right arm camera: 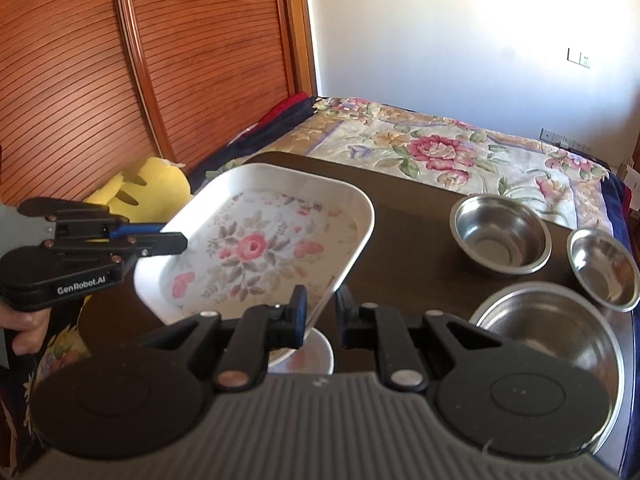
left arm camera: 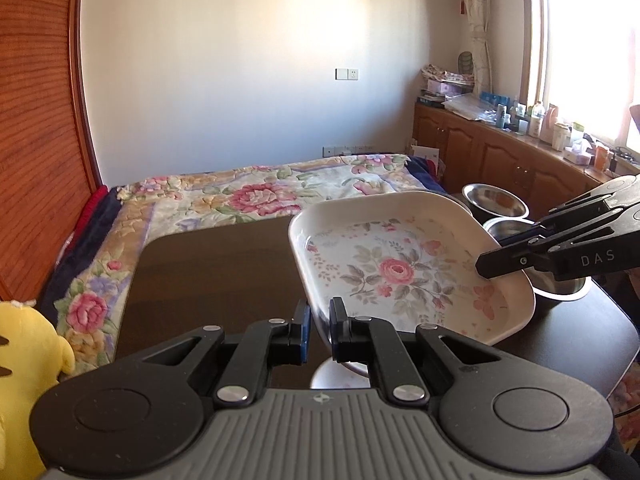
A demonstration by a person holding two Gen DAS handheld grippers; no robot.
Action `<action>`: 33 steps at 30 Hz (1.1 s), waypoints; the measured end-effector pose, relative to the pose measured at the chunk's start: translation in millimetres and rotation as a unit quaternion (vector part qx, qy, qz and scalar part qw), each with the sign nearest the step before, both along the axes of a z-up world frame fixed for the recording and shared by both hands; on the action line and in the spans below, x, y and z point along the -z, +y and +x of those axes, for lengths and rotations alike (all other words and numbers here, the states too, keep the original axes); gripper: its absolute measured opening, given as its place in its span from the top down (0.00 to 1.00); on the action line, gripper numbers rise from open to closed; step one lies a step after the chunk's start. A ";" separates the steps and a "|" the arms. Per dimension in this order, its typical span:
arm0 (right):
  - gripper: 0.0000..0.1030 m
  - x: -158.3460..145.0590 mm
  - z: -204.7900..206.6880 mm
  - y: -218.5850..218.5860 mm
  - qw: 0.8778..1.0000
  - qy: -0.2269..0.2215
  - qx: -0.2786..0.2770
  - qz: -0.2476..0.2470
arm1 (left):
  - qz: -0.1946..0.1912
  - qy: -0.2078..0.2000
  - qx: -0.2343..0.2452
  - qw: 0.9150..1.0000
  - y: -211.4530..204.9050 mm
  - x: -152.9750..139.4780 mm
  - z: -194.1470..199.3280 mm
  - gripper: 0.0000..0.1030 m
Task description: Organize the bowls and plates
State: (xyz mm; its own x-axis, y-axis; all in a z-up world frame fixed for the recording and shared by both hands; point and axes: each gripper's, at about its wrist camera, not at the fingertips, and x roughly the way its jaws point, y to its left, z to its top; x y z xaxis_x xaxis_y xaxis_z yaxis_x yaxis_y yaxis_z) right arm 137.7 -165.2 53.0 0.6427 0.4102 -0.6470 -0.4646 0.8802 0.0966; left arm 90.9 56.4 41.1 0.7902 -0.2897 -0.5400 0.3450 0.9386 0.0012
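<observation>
Floral plate [left arm camera: 404, 268] held aloft, rim clamped by left gripper [left arm camera: 319, 330] and right gripper [right arm camera: 322, 316].

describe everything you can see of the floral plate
The floral plate is a white, rounded-rectangular dish with a raised rim and a pink rose with grey-green leaves printed inside; it looks like ceramic or melamine. It is lifted and tilted above the dark table, held at opposite edges by the left gripper and right gripper. A smaller white dish sits below it.
</observation>
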 end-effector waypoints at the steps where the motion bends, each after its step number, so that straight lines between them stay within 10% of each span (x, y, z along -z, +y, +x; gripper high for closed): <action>1: 0.83 2.2 -0.8 -0.5 1.000 0.001 0.000 0.001 | -0.002 0.002 0.000 1.000 0.0 2.5 -0.9 0.89; 33: 0.83 60.3 -46.4 -17.3 0.995 -0.008 0.034 0.091 | -0.044 0.032 -0.020 0.998 5.7 71.1 -50.8 0.89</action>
State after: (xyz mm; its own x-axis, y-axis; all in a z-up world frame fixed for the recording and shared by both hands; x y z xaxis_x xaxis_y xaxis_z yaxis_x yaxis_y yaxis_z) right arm 91.3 -182.6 -7.3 0.6822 0.4756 -0.5553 -0.4075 0.8779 0.2513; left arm 40.1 62.1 -30.1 0.7668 -0.3069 -0.5637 0.3042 0.9471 -0.1018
